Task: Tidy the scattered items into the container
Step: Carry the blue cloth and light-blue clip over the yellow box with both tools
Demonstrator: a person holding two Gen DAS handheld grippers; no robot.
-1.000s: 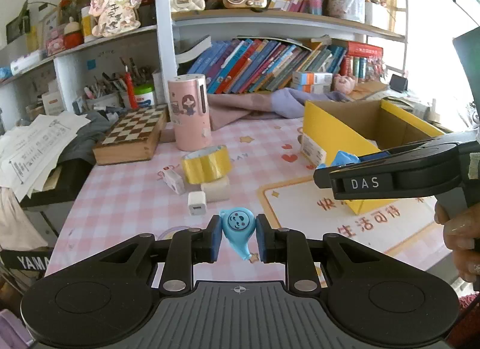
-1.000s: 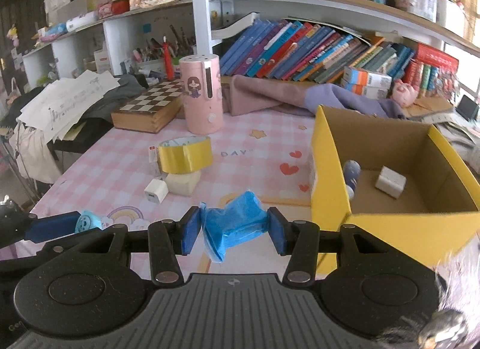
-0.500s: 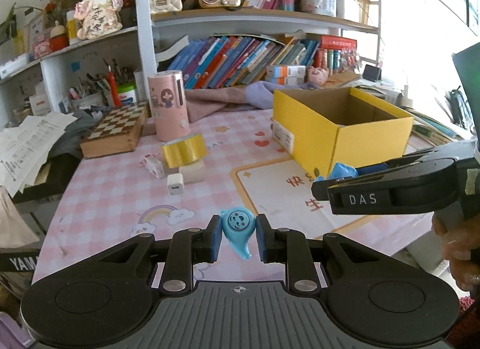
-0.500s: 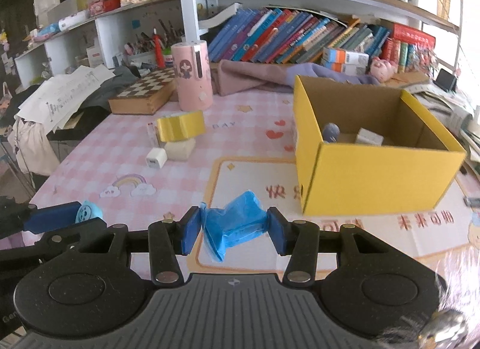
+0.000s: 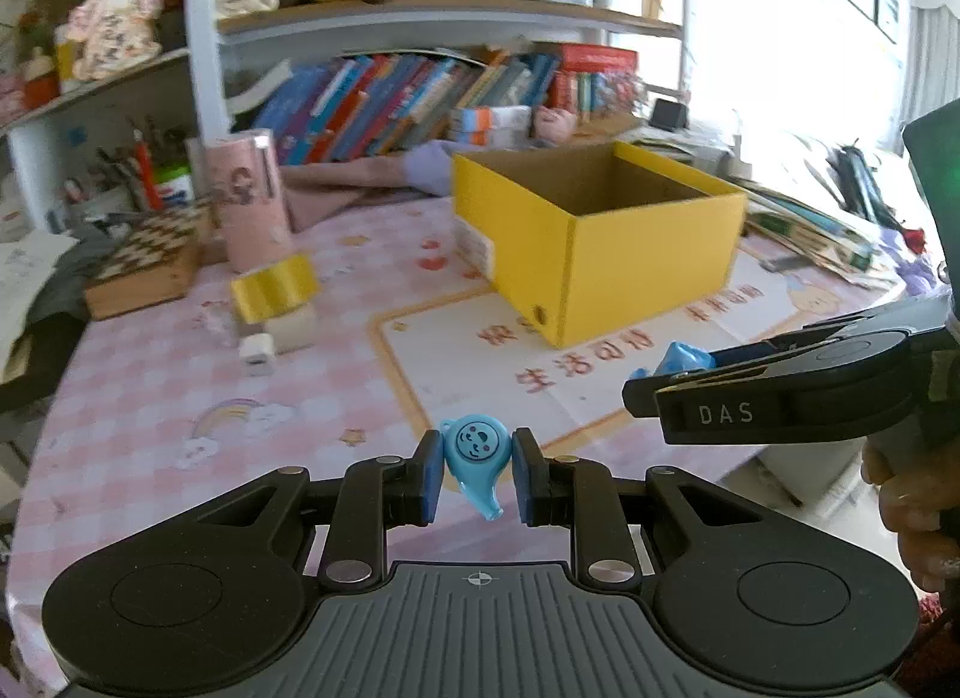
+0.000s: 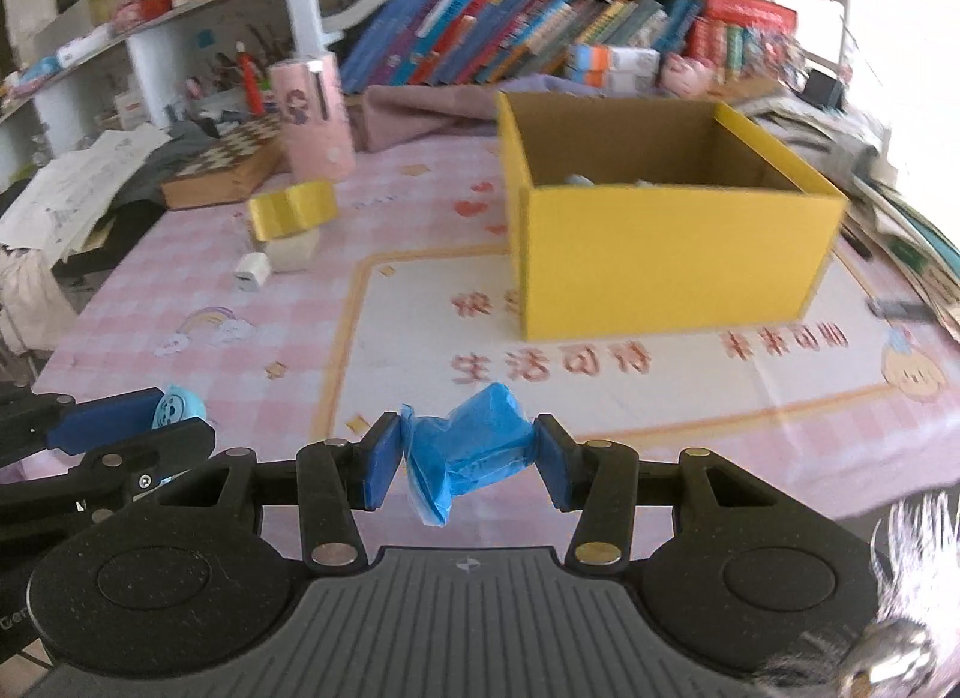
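My left gripper [image 5: 477, 473] is shut on a light blue whistle-shaped toy [image 5: 477, 455] with a face, held above the table's near edge. My right gripper [image 6: 468, 458] is shut on a crumpled blue packet [image 6: 465, 449], also near the front edge. The open yellow box [image 5: 591, 236] stands ahead on the printed mat; in the right wrist view the box [image 6: 666, 242] shows small items inside, mostly hidden by its wall. A yellow tape roll [image 6: 294, 209], a cream block [image 6: 293, 251] and a white charger [image 6: 252, 270] lie left of the box.
A pink cylinder [image 6: 312, 113] and a chessboard box [image 6: 231, 167] stand at the back left. Purple cloth [image 6: 432, 110] lies behind the box. Bookshelves line the back. Papers and books pile up at the right edge [image 6: 900, 206].
Both grippers have pulled back from the box toward the table's front edge, each still holding its item. The box looks farther away and its inside is less visible.
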